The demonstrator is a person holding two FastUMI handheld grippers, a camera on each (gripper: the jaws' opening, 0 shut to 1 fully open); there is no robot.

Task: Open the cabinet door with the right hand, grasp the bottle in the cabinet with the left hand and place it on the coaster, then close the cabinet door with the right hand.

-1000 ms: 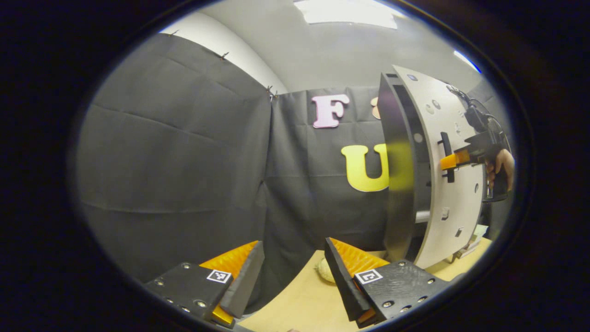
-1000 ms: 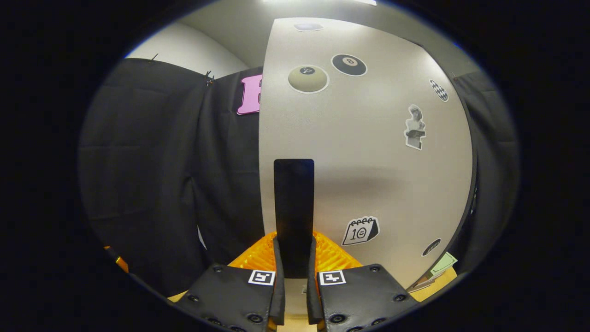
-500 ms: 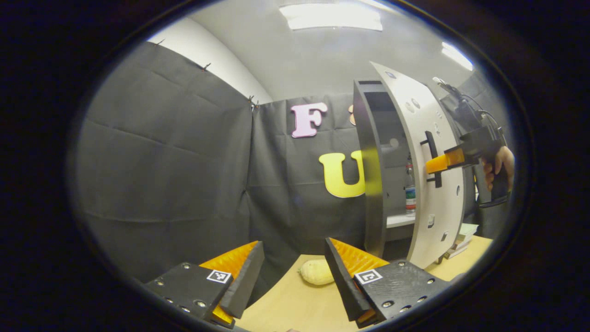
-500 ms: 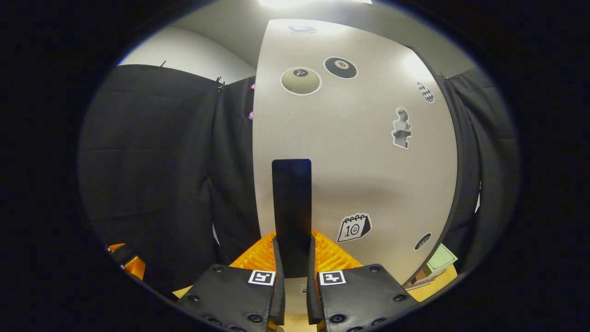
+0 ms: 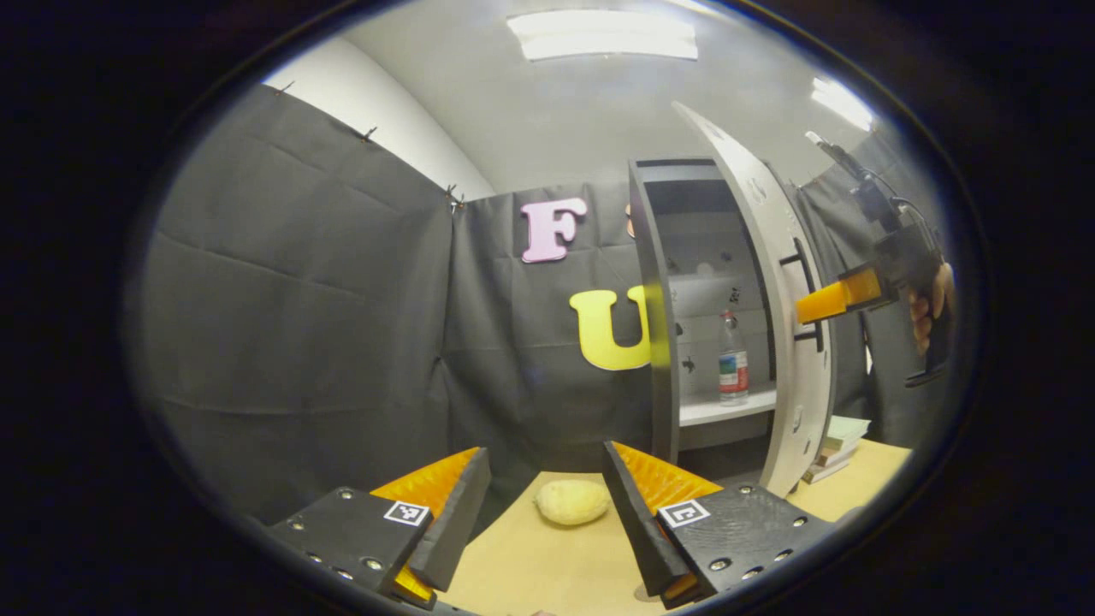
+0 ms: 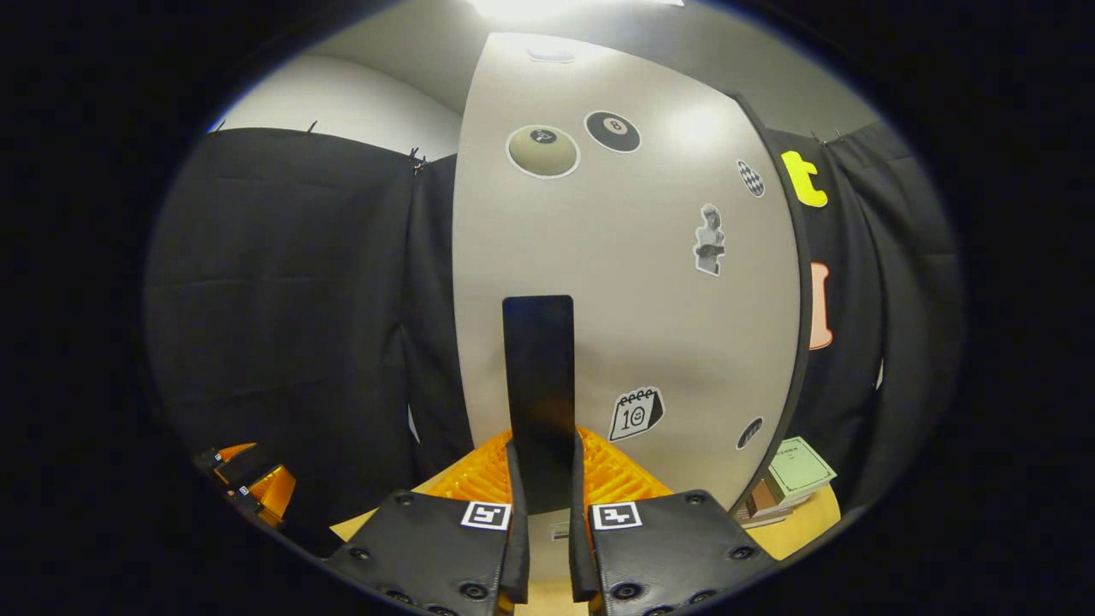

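My left gripper (image 5: 547, 505): black finger mounts with silver screws and square black-and-white tags. Right gripper (image 6: 544, 479): same mounts and tags; black pistol-grip body, cable on top.

You had a pale grey cabinet door (image 6: 624, 282) before you, with a flat black handle (image 6: 538, 376) and stickers: a black eight-ball (image 6: 612, 131), a beige ball (image 6: 542, 151), a black-and-white chequered oval (image 6: 751, 178), a grey statue figure (image 6: 709, 240) and a black-and-white calendar (image 6: 636, 413). The dark grey cabinet frame (image 5: 648, 308) showed a white shelf (image 5: 727, 408) bearing a clear bottle (image 5: 732, 358) with a red, white and green label. The light wooden table (image 5: 547, 565) carried a pale yellow coaster (image 5: 571, 501).
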